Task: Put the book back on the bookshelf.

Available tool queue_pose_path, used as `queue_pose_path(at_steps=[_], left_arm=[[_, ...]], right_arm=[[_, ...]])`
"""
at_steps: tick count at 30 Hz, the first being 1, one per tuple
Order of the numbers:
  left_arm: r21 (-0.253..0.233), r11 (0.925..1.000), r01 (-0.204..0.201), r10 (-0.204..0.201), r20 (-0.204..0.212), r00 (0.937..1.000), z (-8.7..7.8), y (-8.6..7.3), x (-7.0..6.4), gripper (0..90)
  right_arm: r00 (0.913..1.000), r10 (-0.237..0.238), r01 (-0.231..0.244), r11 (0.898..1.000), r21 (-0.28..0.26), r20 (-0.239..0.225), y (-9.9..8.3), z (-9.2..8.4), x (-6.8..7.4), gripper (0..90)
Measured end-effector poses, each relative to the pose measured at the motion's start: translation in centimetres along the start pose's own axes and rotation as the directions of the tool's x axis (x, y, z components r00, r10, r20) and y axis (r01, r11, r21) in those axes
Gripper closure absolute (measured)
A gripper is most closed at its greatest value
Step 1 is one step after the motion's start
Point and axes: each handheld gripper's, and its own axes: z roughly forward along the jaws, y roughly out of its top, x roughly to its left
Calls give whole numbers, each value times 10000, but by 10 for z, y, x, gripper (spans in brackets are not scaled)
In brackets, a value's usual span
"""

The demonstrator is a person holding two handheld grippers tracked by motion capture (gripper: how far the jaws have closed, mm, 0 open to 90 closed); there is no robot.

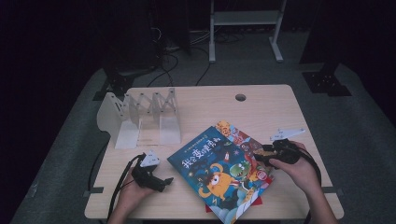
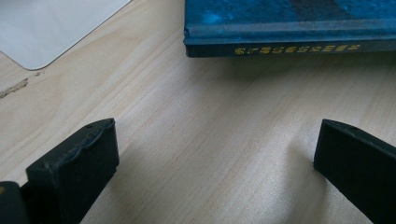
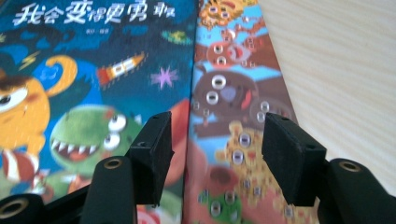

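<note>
The blue picture book [image 1: 219, 175] lies on top of a second, orange-and-brown book [image 1: 243, 140], both toward the near right of the wooden table [image 1: 261, 107], and that blue book is my landmark for everything else. The work looks to be getting hold of the top book, so I'd say the right gripper [image 1: 259, 155] should come down squarely over the blue book's right edge and slip one jaw under that cover alone, not catching the book beneath. In the right gripper view its jaws stand moderately apart above the line where the blue cover ends and the lower book [image 3: 238, 116] shows, with nothing between them and no clear contact. The left gripper [image 1: 164, 181] rests on the table just left of the blue book, facing its spine [image 2: 289, 44]; its jaws are wide apart and empty. It could steady that spine if the book slides. Beyond the blue book, to the far left, stands a white folding rack [image 1: 140, 116].
</note>
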Motion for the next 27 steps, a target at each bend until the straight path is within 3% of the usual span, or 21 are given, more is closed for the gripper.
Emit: queue_pose_path(at_steps=[20, 27], left_arm=[[-4, 10000, 6, -6, 0, 10000, 0, 0, 0, 0], [-3, 10000, 2, -2, -1, 10000, 0, 0, 0, 0]], right_arm=[[9996, 186, -191, 9996, 213, 202, -57, -36, 13, 419], [9992, 238, -248, 9992, 315, 311, -65, -39, 16, 413]])
